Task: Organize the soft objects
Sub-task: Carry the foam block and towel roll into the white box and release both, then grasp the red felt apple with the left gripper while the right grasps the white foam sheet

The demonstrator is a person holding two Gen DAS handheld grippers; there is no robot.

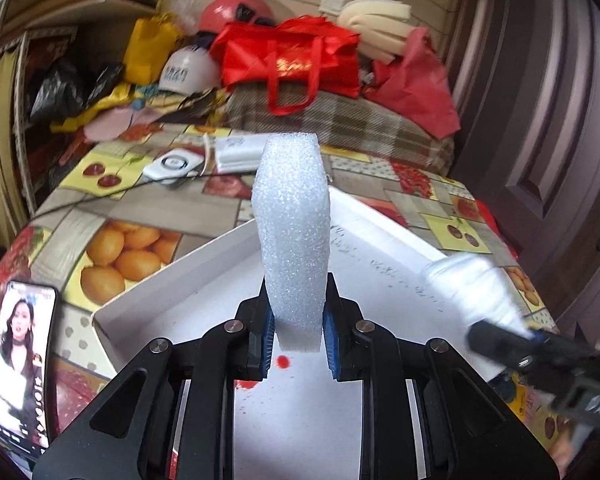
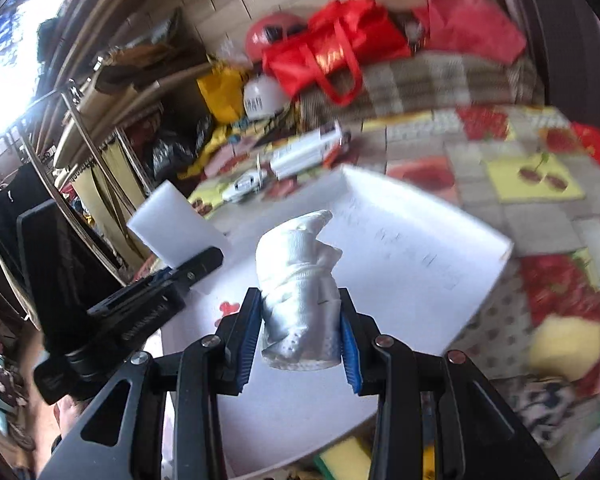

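White foam block (image 1: 292, 240), upright, clamped at its lower end in left gripper (image 1: 297, 338), above shallow white cardboard box (image 1: 172, 280) on fruit-print tablecloth (image 1: 132, 216), right wrist view, crumpled white cloth roll (image 2: 298, 292) pinched in right gripper (image 2: 300, 336), over same box, picture blurred.

— What sits between the blue pads of the right gripper (image 2: 300, 334)?
— A rolled white cloth (image 2: 298, 284), clamped, above the white box (image 2: 440, 240); the left gripper (image 2: 204, 262) grips 1 foam block (image 2: 172, 222).
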